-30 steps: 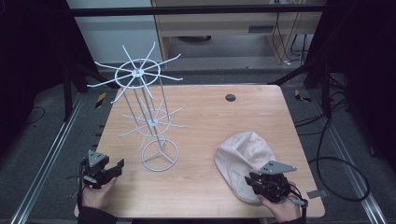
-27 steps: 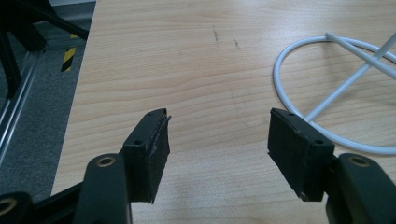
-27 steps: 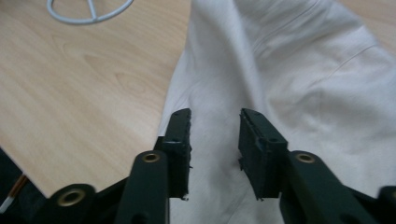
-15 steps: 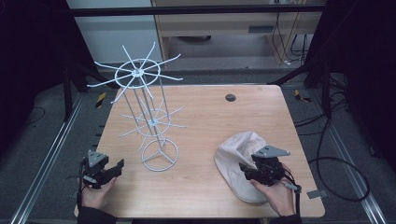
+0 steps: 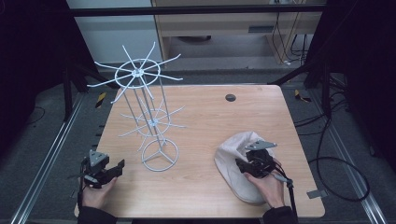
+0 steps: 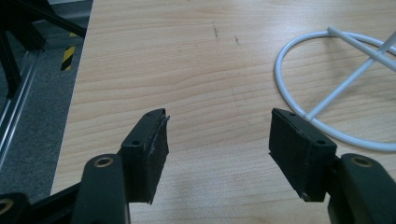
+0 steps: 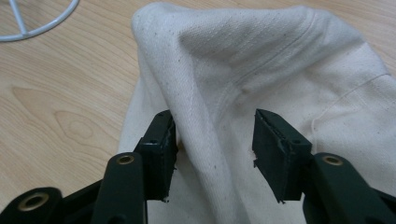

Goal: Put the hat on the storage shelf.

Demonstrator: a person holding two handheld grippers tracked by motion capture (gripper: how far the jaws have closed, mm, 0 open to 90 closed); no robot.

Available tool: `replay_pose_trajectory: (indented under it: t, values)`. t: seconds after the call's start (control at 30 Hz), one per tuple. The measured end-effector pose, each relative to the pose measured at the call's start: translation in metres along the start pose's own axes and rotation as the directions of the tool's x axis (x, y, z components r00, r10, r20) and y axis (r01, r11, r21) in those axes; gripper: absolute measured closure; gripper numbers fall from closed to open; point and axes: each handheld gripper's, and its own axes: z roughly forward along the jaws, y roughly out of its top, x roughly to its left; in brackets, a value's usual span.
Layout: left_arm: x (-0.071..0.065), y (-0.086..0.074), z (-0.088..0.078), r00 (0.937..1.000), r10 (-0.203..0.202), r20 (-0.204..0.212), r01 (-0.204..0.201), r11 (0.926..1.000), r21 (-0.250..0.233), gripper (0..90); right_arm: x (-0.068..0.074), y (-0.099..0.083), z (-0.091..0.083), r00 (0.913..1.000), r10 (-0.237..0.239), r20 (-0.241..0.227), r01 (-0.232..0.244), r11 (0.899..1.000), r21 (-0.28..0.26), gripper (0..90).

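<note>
Cream cotton cloth cap (image 7: 261, 70), table's near right corner: soft, light, floppy; take a raised fold. Right hand-held gripper (image 7: 212, 149) half-spread astride fold, jaws just closing, unpinched; left hand-held gripper (image 6: 217, 144) spread, empty

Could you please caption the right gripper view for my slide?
Right gripper straddles a raised fold of the cream cloth cap on the wooden table.

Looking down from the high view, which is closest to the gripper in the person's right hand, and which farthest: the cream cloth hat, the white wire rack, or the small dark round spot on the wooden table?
From the right gripper:
1. Cream cloth hat: right under it, at the table's near right.
2. White wire rack: its ring base stands to the left, mid-table.
3. Small dark round spot: at the table's far edge.
</note>
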Motion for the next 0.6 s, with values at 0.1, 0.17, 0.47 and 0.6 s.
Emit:
replay_pose_trajectory:
  t: [0.1,0.17,0.47,0.6]
  values:
    - [-0.0001,0.0002,-0.0004,1.0000,0.002,-0.001,-0.002,1.0000,-0.001,37.2,-0.0002,0.0020,0.0039,0.9999,0.016,0.001,-0.016,1.000,0.014,56.5]
    - [0.0001,0.0001,-0.0001,1.0000,0.000,0.000,0.000,1.0000,-0.001,37.2,-0.0007,0.0022,0.0046,0.9998,0.018,0.002,-0.018,1.000,0.020,58.0]
    - [-0.0003,0.0000,0.0002,1.0000,0.002,0.000,-0.002,1.0000,0.003,37.2,0.0043,0.0071,0.0097,0.9995,0.024,0.022,-0.026,0.996,0.088,77.0]
    - [0.0002,-0.0001,-0.0001,1.0000,0.001,0.000,-0.001,1.0000,0.002,37.2,0.0064,0.0086,0.0111,0.9993,0.021,0.032,-0.025,0.993,0.115,86.3]
